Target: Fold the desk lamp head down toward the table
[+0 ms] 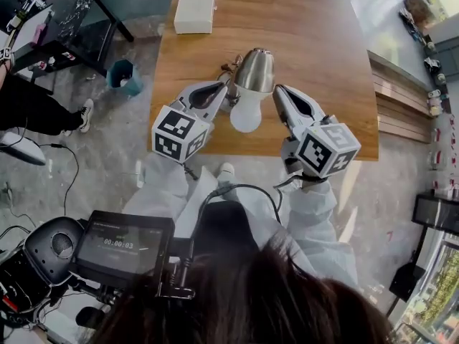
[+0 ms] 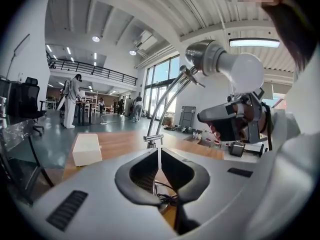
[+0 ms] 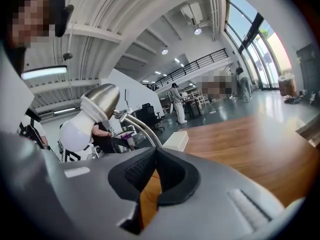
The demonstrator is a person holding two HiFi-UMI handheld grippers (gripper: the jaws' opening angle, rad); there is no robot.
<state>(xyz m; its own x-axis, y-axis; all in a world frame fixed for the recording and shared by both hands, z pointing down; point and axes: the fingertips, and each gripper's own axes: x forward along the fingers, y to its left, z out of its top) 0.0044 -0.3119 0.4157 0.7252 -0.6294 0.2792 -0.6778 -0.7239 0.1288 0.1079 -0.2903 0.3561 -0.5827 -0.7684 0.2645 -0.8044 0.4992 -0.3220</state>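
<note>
The desk lamp stands near the front edge of the wooden table (image 1: 323, 41), its silver head (image 1: 257, 70) raised and its white bulb (image 1: 246, 115) facing toward me. My left gripper (image 1: 222, 89) is shut and empty just left of the head. Just right of it, my right gripper (image 1: 277, 92) is shut with nothing in it. In the left gripper view the head (image 2: 205, 54) and bulb (image 2: 246, 71) hang above the closed jaws, over the curved twin arms (image 2: 167, 101). In the right gripper view the head (image 3: 100, 99) and bulb (image 3: 75, 134) are up at the left.
A white box (image 1: 194, 8) lies at the table's far edge. A blue bin (image 1: 123, 76) and a black desk (image 1: 64, 13) stand on the floor to the left. A wooden bench (image 1: 401, 99) runs along the right. People stand far off in the hall.
</note>
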